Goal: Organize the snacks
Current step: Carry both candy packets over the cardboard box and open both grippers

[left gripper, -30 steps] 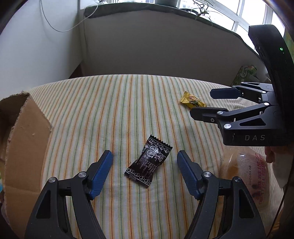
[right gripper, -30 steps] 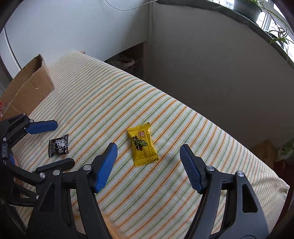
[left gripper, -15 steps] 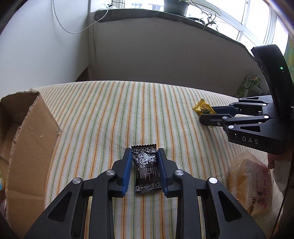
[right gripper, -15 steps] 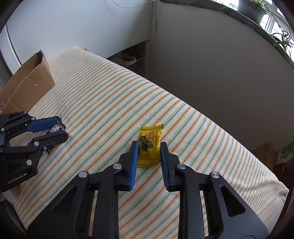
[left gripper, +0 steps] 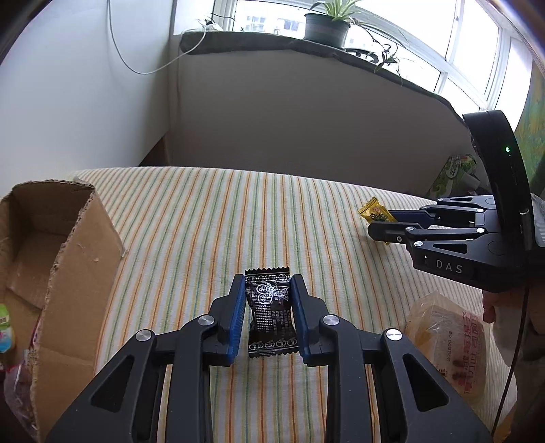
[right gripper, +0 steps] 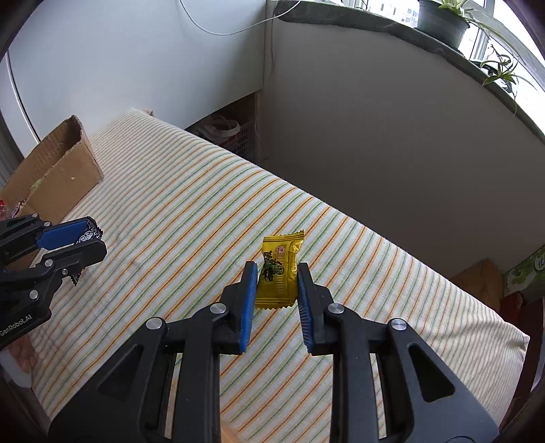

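Note:
My left gripper (left gripper: 267, 283) is shut on a black candy packet (left gripper: 270, 315) with white print, held just above the striped cloth (left gripper: 204, 221). My right gripper (right gripper: 276, 271) is shut on a yellow candy packet (right gripper: 277, 271), also lifted off the cloth. In the left wrist view the right gripper (left gripper: 378, 221) shows at the right with the yellow packet (left gripper: 373, 211) sticking out of its tips. In the right wrist view the left gripper (right gripper: 88, 238) shows at the left, the black packet (right gripper: 89, 231) pinched in it.
An open cardboard box (left gripper: 51, 259) stands at the left edge of the cloth with some packets inside. A bagged piece of bread (left gripper: 449, 340) lies at the near right. A low wall (right gripper: 374, 136) and a windowsill with potted plants (left gripper: 327, 24) lie behind.
Both grippers closed from wide open onto their packets, the left on the black one, the right on the yellow one. Both then rose a little with the packets.

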`<state>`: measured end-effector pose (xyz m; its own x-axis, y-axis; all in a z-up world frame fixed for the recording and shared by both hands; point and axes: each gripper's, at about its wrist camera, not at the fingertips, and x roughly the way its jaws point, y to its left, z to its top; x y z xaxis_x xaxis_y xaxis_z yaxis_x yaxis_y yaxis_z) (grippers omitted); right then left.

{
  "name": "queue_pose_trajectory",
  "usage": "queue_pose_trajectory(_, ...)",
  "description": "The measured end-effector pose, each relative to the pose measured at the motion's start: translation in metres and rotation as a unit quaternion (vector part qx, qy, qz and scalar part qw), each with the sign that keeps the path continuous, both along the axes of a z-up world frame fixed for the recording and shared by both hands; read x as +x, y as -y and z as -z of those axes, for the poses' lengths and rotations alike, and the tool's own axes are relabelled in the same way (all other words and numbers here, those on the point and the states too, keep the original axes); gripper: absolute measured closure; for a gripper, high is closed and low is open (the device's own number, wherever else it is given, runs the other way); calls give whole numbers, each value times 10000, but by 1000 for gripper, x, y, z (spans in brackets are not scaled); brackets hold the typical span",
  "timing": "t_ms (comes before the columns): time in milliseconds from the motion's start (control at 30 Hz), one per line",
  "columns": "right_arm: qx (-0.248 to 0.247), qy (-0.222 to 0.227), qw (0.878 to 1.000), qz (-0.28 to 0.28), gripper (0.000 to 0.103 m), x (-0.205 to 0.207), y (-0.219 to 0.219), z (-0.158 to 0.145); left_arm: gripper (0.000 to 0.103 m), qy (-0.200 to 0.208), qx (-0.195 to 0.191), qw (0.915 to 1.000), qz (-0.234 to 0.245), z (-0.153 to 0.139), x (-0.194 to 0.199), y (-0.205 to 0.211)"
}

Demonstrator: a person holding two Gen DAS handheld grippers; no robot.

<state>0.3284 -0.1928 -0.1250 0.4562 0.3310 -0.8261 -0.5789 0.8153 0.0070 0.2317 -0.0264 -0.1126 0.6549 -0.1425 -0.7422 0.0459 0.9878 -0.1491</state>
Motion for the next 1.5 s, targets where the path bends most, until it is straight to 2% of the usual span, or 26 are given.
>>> queue_pose_trajectory(200,207,540,9980,265,79,-48,24,-64,79,433,-31,9991,-18,-41,-29,-3)
queue_pose_trajectory(433,178,1270,9911,364,79,-121,39,-145,79,1265,20,9919,125,-115,-87,1)
queue_pose_trajectory(567,147,1597,9862,416,79,-158,37,-177,79,1697,21,9853,200,-147,-126,3)
queue_pose_trajectory(700,84,1735,9838,441,79,-189,35,-194,79,1955,-1,9804,251,-163,-155,1)
queue_pose_trajectory(900,-9,1709,9845,407,79,-209,19,-197,79,2091,-158,9775,211,-165,-177,-15)
queue_pose_trajectory(1067,-75,1583,9872,178,79,-206,-18,-185,79,2094,-298,9774,34,-161,-185,-43)
queue_pose_trajectory(1300,-102,1291,9904,-491,79,-195,-109,-156,79,1891,-475,9795,-501,-139,-190,-107)
queue_pose_trajectory(1500,48,997,9885,-1139,79,-189,-195,-128,79,1590,-507,9794,-1138,-112,-195,-172)
